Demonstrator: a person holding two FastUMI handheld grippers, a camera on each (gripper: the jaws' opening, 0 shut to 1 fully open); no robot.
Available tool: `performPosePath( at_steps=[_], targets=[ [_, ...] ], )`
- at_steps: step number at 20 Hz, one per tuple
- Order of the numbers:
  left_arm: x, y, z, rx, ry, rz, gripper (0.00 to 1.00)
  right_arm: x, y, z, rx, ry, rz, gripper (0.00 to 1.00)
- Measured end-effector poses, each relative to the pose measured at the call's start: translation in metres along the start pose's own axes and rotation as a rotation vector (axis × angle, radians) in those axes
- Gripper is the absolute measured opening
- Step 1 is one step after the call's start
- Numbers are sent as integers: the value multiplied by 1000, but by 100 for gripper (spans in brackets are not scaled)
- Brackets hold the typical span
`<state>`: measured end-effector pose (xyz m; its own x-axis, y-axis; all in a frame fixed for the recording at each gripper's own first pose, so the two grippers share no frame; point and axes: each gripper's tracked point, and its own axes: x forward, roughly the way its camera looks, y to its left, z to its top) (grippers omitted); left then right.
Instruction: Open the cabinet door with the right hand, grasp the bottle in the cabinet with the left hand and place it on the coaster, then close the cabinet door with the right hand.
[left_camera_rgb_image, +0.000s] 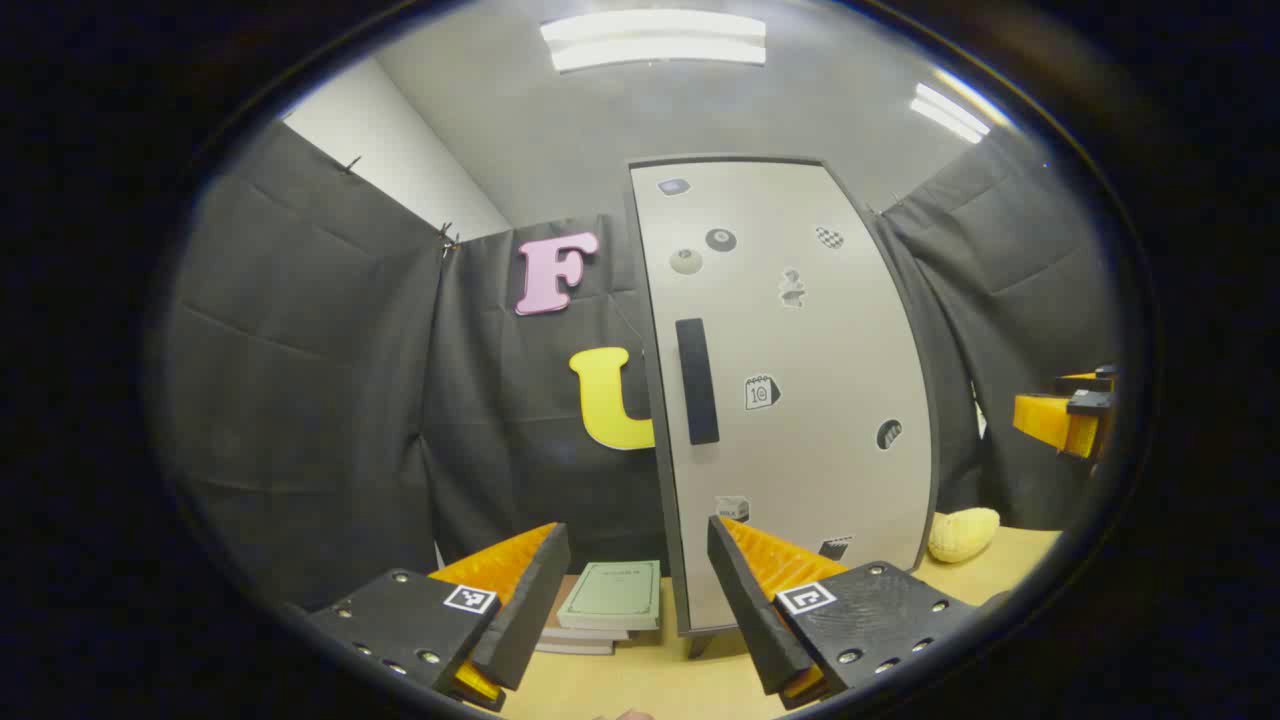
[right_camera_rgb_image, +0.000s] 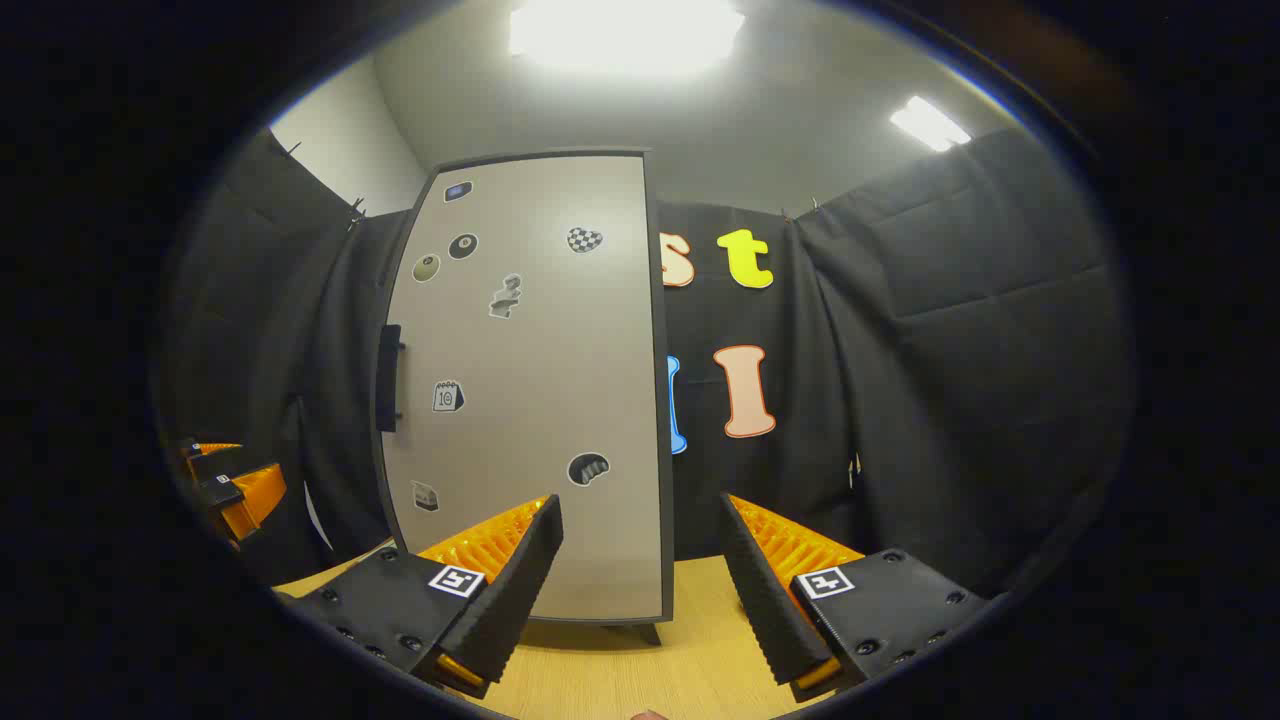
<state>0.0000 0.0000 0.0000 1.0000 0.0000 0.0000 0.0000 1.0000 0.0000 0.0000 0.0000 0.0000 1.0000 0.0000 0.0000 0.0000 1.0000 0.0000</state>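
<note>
In the left gripper view, the cabinet (left_camera_rgb_image: 790, 400) stands upright on the wooden table (left_camera_rgb_image: 640, 690) with its door (left_camera_rgb_image: 800, 450) closed; the dark handle (left_camera_rgb_image: 697, 381) is a vertical bar near the door's left edge, at mid height. The left gripper (left_camera_rgb_image: 635, 600) sits low in front of the cabinet, its fingers spread wide with nothing between them. A stack of books (left_camera_rgb_image: 608, 605) lies on the table just left of the cabinet's foot, and a pale yellow object (left_camera_rgb_image: 963, 534) lies to the cabinet's right. Farther right of the cabinet, the right gripper (left_camera_rgb_image: 1065, 415) shows at about handle height. The bottle is presumably behind the shut door — it cannot be seen, and I can pick out no coaster.

In the right gripper view, the cabinet (right_camera_rgb_image: 530, 400) fills the left half, and the handle (right_camera_rgb_image: 388, 378) lies on the door's far left edge, its long axis vertical. The right gripper (right_camera_rgb_image: 640, 590) is released, fingers well apart and empty, aimed at the cabinet's right lower corner rather than at the handle. The left gripper (right_camera_rgb_image: 235, 485) shows to the cabinet's left, below the handle.

The opening step looks not yet begun. The handle lies up and to the left of the right gripper's fingers — so that hand would need to swing across the door face and close across the bar's narrow width. The left gripper appears nearer the handle, though the task gives the door to the right.
</note>
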Motion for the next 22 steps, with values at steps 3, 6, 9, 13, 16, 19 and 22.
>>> performPosePath(
  at_steps=[3,6,9,13,16,19,22],
  targets=[
    [-2,5,1,0,0,11,84,-1,0,1,0,-3,1,98],
    [-5,8,4,5,-8,17,86,-3,0,1,0,-5,3,98],
    [-7,10,7,11,-17,23,84,-5,0,3,-1,-10,7,98],
    [-12,13,9,14,-20,29,86,-10,0,2,-5,-9,13,97],
    [-12,13,10,20,-23,30,84,-8,1,1,-1,-6,16,98],
    [-12,13,13,26,-29,28,84,-8,0,2,-4,-8,14,98],
    [-10,14,10,27,-27,27,84,-8,1,1,-7,-6,18,98]
  ],
)
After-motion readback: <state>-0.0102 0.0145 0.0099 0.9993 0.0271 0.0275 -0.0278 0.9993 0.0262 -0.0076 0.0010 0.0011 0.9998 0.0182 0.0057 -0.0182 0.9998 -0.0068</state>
